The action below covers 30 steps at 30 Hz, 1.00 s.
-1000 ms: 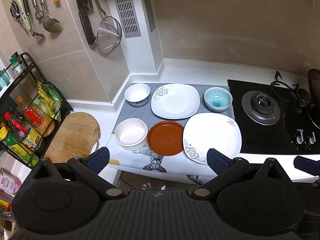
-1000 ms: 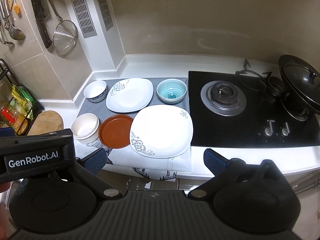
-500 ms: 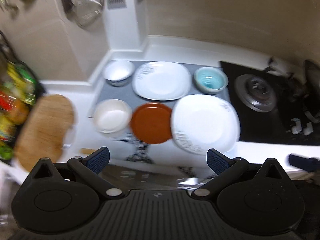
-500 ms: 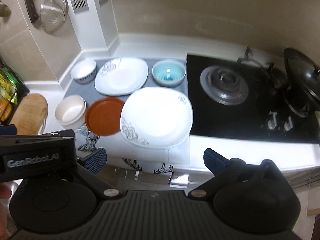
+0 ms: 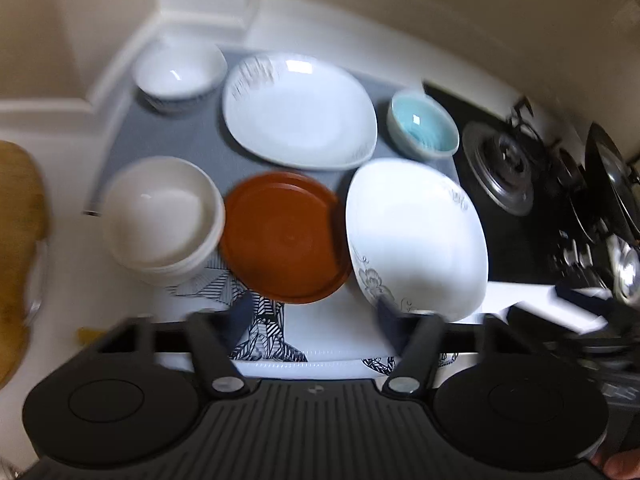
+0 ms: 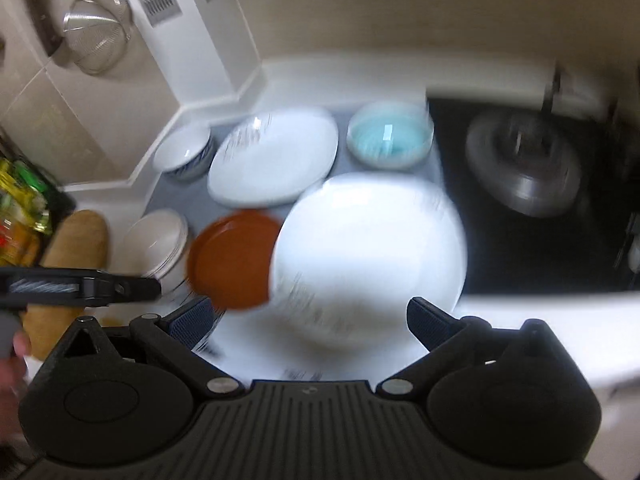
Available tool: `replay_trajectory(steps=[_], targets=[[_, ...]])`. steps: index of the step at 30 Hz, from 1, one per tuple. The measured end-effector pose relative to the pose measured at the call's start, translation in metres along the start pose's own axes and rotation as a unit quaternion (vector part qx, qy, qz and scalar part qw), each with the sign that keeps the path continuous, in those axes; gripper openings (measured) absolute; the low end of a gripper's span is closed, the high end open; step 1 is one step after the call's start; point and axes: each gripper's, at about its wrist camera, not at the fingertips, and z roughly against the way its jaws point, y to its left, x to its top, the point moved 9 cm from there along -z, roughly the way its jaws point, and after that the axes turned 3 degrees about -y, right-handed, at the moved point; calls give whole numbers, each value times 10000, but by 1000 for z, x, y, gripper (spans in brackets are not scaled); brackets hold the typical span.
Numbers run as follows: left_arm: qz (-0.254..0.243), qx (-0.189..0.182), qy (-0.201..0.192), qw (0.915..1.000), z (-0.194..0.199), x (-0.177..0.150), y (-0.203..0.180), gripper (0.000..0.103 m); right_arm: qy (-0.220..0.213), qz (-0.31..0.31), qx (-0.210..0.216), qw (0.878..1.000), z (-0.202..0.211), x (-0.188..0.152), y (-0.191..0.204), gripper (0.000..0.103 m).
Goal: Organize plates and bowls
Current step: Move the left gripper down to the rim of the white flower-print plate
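A white counter (image 5: 120,304) carries a grey patterned cloth (image 5: 200,140) and black hob (image 5: 516,240).

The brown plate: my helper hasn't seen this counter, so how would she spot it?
Left of the black stove, dishes sit on a grey mat. In the near row, the brown plate lies between a white bowl and a large white plate; it alone is round and terracotta.

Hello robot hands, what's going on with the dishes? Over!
Left gripper open, empty. Right gripper open, empty. Brown plate and big white plate untouched on the mat. Nothing in the way.
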Motion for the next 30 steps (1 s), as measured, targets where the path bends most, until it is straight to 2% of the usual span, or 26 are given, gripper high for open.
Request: replay_trajectory(steps=[3,6,9,12,16,22,24,26,28,29,30], targets=[[133,-544,423,9975,-38,14,8,54,57,6,-291,9996,-8,6,-4,103],[327,-1054,873,9900,-68,24,3,54,52,-346,-232,9991,-14,3,-14,103],[571,-1204,1210,9837,-94,22,-1,54,82,-812,-133,9966,-22,-5,-40,103],[1001,-1289,1697,9719,-118,10,-6,53,252,-1342,81,9906,-38,-11,-75,103],[1243,-1144,1612,9724,-127,6,-15,53,402,-1848,220,9817,-61,-10,-119,103],[1934,-1087,1772,9588,-148,-11,-31,53,606,-1815,569,9799,-94,-10,-150,99],[1897,-838,1715,9631,-155,-15,-35,53,704,-1766,795,9785,-101,-13,-153,99],[2083,-659,1631,9621,-162,-19,-34,49,782,-1631,979,9786,-108,-16,-155,99],[2339,-645,1498,9585,-167,-16,-35,46,814,-1478,1088,9796,-116,-18,-159,95],[2377,-642,1394,9591,-168,-12,-36,46,843,-1426,1111,9799,-120,-20,-161,88],[2379,-585,1276,9611,-168,-8,-37,46,887,-1445,1143,9789,-125,-21,-164,77]])
